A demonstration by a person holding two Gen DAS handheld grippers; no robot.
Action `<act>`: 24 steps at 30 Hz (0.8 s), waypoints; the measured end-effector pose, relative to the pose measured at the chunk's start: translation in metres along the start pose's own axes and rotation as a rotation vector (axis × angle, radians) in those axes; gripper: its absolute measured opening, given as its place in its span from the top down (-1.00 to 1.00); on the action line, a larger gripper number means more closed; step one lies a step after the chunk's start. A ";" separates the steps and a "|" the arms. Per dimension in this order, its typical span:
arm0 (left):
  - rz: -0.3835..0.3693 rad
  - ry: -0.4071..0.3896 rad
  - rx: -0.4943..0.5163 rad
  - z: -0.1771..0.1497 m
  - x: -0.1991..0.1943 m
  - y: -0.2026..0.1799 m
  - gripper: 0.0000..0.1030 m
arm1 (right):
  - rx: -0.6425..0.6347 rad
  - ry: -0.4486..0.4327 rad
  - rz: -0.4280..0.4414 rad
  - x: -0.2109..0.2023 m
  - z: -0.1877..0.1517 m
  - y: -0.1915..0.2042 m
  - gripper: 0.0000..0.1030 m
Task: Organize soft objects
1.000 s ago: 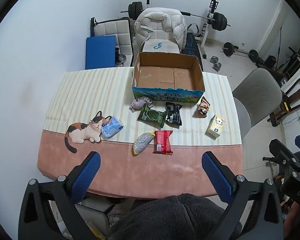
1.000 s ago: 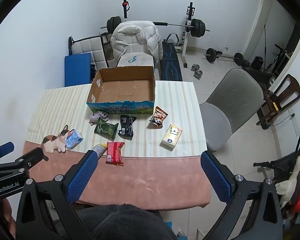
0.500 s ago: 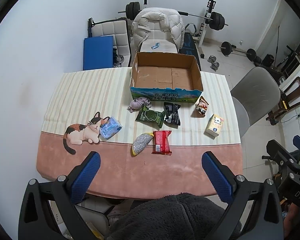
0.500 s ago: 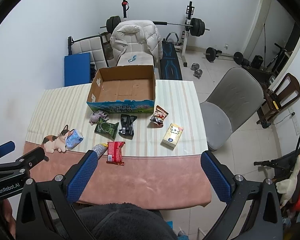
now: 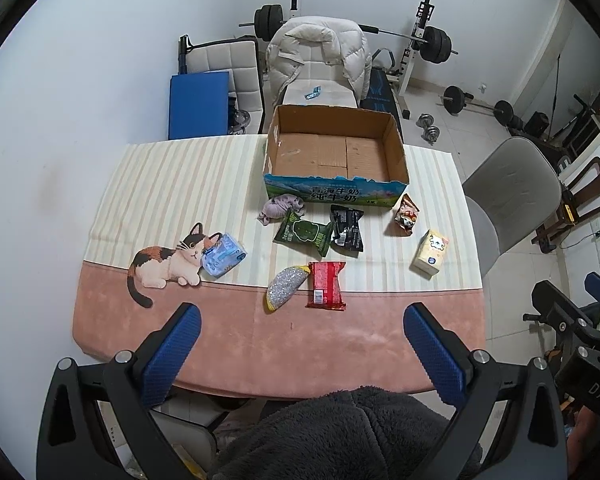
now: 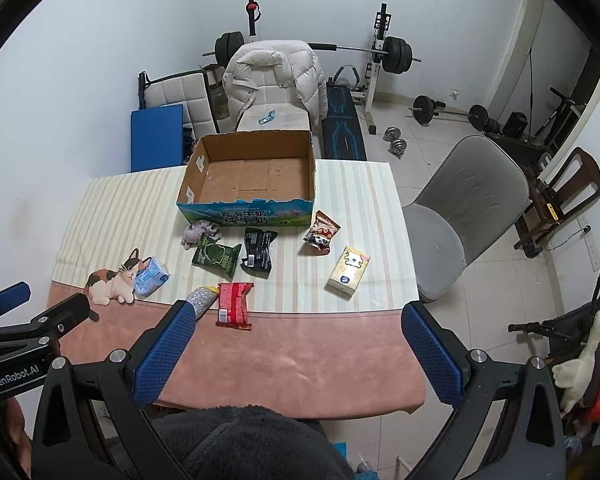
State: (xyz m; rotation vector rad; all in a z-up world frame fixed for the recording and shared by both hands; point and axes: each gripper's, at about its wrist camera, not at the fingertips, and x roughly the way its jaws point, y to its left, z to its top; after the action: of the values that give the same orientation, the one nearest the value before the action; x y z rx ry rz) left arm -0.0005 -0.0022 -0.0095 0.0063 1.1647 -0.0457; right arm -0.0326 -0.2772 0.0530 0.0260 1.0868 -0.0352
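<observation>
Left gripper (image 5: 300,344) and right gripper (image 6: 296,344): both spread wide, empty, above near table (image 5: 260,344) edge. Cardboard box (image 5: 334,190): upright, empty, far centre of table. Soft packets in front of box: green pouch (image 5: 303,235), black pouch (image 5: 347,227), red packet (image 5: 326,285), tissue pack (image 5: 430,253), blue packet (image 5: 222,255).

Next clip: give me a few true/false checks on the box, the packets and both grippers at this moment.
1. The cardboard box holds nothing. True.
2. The left gripper grips the red packet. False: it is open and holds nothing.
3. The green packet touches the black packet. True.
4. The tissue pack lies inside the box. False: it lies on the tablecloth.
5. The right gripper is shut. False: open.
</observation>
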 end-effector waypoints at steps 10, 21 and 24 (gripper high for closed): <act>0.004 -0.011 0.000 -0.003 -0.002 0.000 -1.00 | 0.000 0.001 0.005 -0.002 0.000 0.001 -1.00; 0.004 -0.016 -0.005 -0.001 -0.004 -0.002 -1.00 | 0.003 -0.006 0.002 -0.002 0.001 0.004 -1.00; 0.003 -0.019 -0.005 -0.001 -0.005 -0.002 -1.00 | 0.000 -0.009 0.003 -0.004 0.002 0.009 -1.00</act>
State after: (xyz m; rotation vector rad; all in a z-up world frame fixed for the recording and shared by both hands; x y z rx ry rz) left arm -0.0033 -0.0040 -0.0053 0.0035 1.1453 -0.0401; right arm -0.0327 -0.2687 0.0575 0.0277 1.0777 -0.0329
